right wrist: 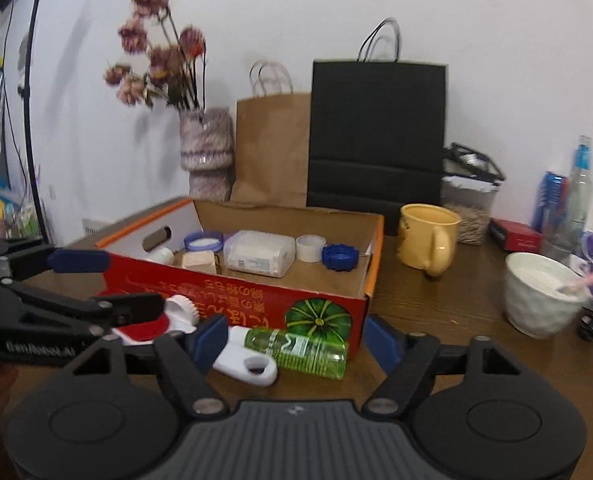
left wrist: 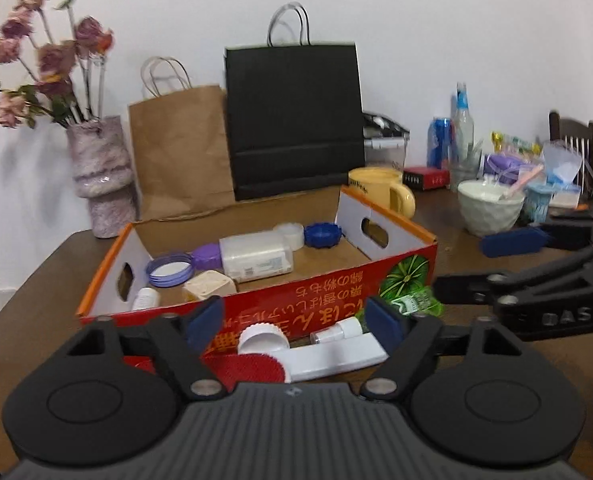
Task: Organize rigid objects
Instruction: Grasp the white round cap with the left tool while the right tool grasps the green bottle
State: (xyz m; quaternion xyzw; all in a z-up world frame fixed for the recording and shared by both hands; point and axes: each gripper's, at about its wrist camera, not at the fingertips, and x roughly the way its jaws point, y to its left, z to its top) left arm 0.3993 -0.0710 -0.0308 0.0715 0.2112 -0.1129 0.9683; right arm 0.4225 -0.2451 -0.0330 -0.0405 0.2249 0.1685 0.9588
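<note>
Now both grippers, left and right, have jaws spread, empty; we should centre on green bottle before pinching.

Left gripper jaws apart, nothing held, over a white cap and white opener on the worktop. Red box behind holds caps, a white container. Right gripper at right.

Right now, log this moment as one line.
left claw: open, empty | right claw: open, empty | green bottle, white tool: outside box
</note>
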